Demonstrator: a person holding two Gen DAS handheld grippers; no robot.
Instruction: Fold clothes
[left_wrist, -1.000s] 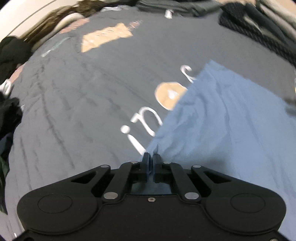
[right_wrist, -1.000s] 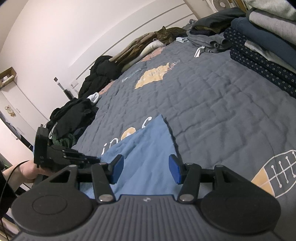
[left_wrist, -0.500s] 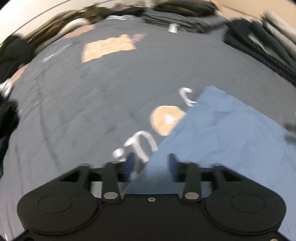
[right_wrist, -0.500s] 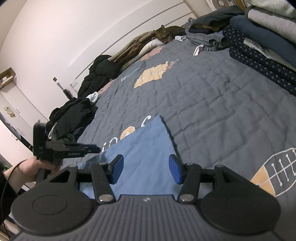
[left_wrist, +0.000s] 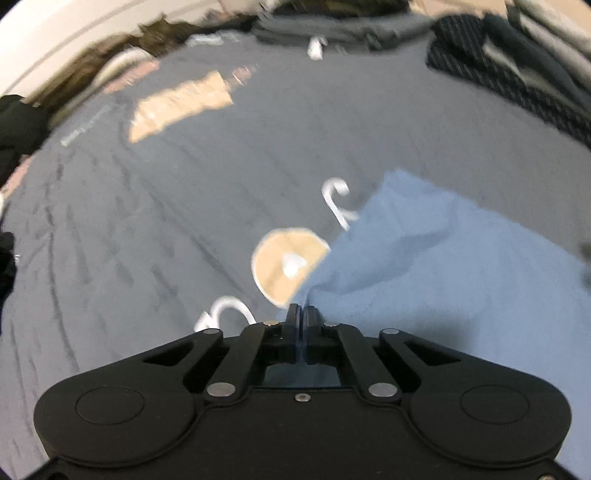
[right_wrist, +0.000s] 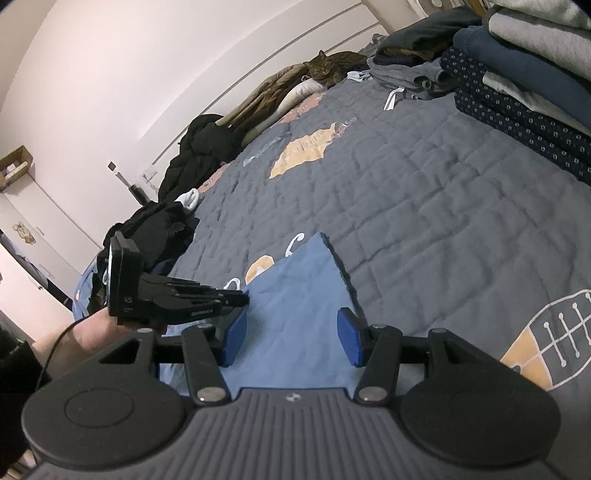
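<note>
On the bed's grey quilt lies the blue garment, soft, limp, best pinched at edges. I clamp its left edge in my left hand-held gripper; my right hand-held gripper hovers open above it.

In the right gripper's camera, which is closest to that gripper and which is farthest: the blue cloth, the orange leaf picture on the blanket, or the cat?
1. blue cloth: lying just ahead of the right gripper.
2. orange leaf picture: mid-bed, ahead.
3. cat: at the far end, by the wall.
</note>
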